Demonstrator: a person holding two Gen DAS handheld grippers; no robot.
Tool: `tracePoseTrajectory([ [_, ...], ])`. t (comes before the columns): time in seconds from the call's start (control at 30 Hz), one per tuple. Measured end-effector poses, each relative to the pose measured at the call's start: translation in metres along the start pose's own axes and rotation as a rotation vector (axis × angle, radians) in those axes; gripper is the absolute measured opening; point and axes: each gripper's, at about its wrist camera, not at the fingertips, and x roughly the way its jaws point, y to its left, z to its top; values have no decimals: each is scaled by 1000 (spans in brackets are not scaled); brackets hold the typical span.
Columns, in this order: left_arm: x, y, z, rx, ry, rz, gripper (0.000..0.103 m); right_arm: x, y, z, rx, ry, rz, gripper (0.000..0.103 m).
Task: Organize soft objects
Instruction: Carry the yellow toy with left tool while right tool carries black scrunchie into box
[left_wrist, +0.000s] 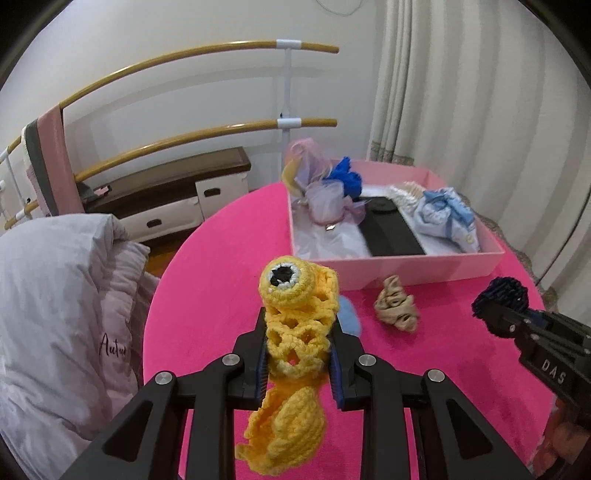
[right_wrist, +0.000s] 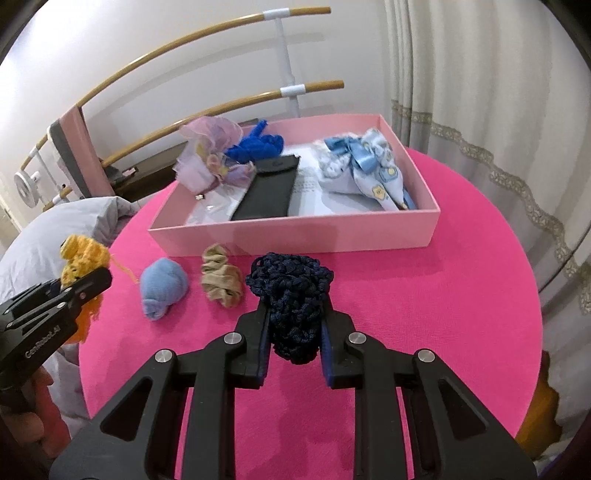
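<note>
**Soft stuff half sorted, both grippers loaded up**

Soft objects are split between a pink box (right_wrist: 295, 236) and the hot pink round table (right_wrist: 443, 314) it sits on. Both grippers are off the tabletop with something pinched in each.

Left gripper (left_wrist: 298, 354) is clamped on a yellow crochet piece (left_wrist: 295, 325). It's got a round eye-looking bit with a black centre poking up past the fingertips, and the rest droops down below the jaws.

Right gripper (right_wrist: 295, 332) has its jaws pressed onto a dark navy knitted bundle (right_wrist: 291, 295), which bulges out above the fingertips. From the left wrist camera you can see it off at the right edge, held above the table.

On the table, just in front of the box's near wall: a light blue rolled cloth (right_wrist: 162, 288) and a crumpled beige scrunchie (right_wrist: 219, 280), side by side, close together but whether they touch I can't tell.

Inside the box: a frilly lilac-pink fabric thing (right_wrist: 210, 155) at the back left corner, spilling over the rim, a bright blue yarn piece (right_wrist: 258, 144) next to it, a flat black pouch (right_wrist: 269, 192) in the middle, and a pale blue printed cloth with a satin bow (right_wrist: 365, 166) on the right side.

A grey duvet (left_wrist: 55, 295) is bunched up left of the table.
</note>
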Motion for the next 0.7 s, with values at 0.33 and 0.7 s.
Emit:
tracePoseTrajectory([
  [0.33,-34,-6,20,20,-73,-20,23,-40,8,13,-8,-80,31,20],
  [0.7,-56,-13,51,32,-146,-29,23,-73,7,46,-18,-174,43,20],
])
